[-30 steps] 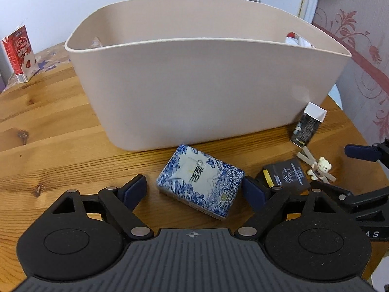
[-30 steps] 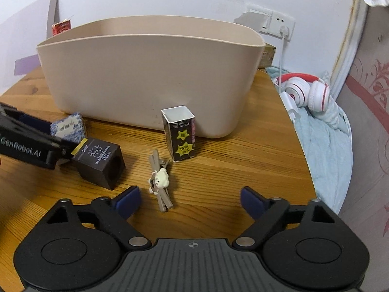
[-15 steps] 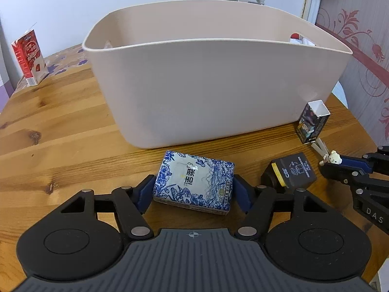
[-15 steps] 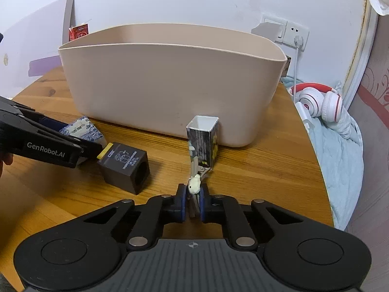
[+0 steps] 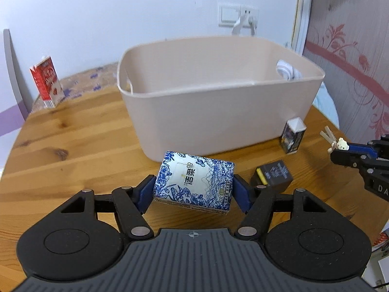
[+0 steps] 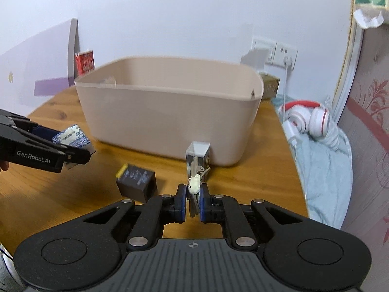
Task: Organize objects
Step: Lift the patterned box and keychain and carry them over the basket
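My left gripper [image 5: 193,191] is shut on a blue-and-white tissue pack [image 5: 194,181], which hangs tilted above the wooden table [image 5: 73,143], in front of the beige bin [image 5: 218,112]. My right gripper [image 6: 192,199] is shut on a small white bear clip [image 6: 194,185] with grey strips, held off the table; the same bear clip [image 5: 339,144] shows at the right edge of the left wrist view. A dark cube box [image 6: 136,181] and a small upright carton [image 6: 197,158] stand on the table before the bin [image 6: 170,119]. The left gripper [image 6: 63,150] with the pack [image 6: 71,137] appears at the left.
A red-and-white carton [image 5: 46,82] stands at the table's far left. Red-and-white headphones [image 6: 307,119] lie on a light blue cloth [image 6: 323,170] beyond the table's right edge. Something white [image 5: 288,71] lies inside the bin's right end. A wall socket [image 6: 279,53] with a cable is behind.
Both grippers closed from open: the left on the tissue pack, the right on the bear clip. Both then rose, lifting their objects off the table, so the bin's inside now shows.
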A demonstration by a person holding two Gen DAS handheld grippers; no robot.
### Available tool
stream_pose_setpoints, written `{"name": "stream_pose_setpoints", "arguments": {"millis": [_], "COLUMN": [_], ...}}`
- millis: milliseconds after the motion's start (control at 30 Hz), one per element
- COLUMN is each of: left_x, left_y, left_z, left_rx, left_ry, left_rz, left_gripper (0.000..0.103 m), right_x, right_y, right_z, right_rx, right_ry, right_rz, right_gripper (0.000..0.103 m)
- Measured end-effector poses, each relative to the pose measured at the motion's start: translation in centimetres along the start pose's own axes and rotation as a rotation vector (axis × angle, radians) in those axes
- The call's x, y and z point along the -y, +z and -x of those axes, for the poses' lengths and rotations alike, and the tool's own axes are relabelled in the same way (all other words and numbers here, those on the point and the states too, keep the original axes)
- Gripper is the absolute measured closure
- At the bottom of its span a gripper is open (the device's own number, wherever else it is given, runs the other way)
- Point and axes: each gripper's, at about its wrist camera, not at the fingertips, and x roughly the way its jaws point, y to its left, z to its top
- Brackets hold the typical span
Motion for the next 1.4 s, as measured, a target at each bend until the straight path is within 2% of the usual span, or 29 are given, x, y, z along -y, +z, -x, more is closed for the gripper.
{"name": "stream_pose_setpoints", "arguments": {"millis": [400, 667, 933, 1167, 1400], "left_x": [-0.1, -0.1, 0.3, 0.5, 0.9], "left_y": [4.3, 8.4, 11.3, 12.0, 11.8], "left_z": [5.0, 4.0, -0.2, -5.6, -8.6], "left_rx": [0.138, 0.185, 0.15, 0.058, -0.014], "left_ry": [0.013, 0.05, 0.074, 0.095, 0.113], "left_rz": [-0.01, -0.024, -0.028, -0.031, -0.043], "left_gripper": [0.035, 0.035, 0.035, 0.035, 0.035], "right_x": [0.6, 1.3, 2.1, 1.8, 1.8], "right_y": [4.6, 8.6, 11.5, 12.5, 12.2], "right_z": [3.3, 2.8, -0.2, -4.1, -7.0], "right_rx": [0.153, 0.233, 0.234, 0.163, 0.086], "right_ry": [-0.009, -0.019, -0.028, -0.051, -0.066], "right_rz": [-0.01, -0.031, -0.049, -0.015, 0.016], "right_gripper": [0.093, 0.093, 0.093, 0.093, 0.093]}}
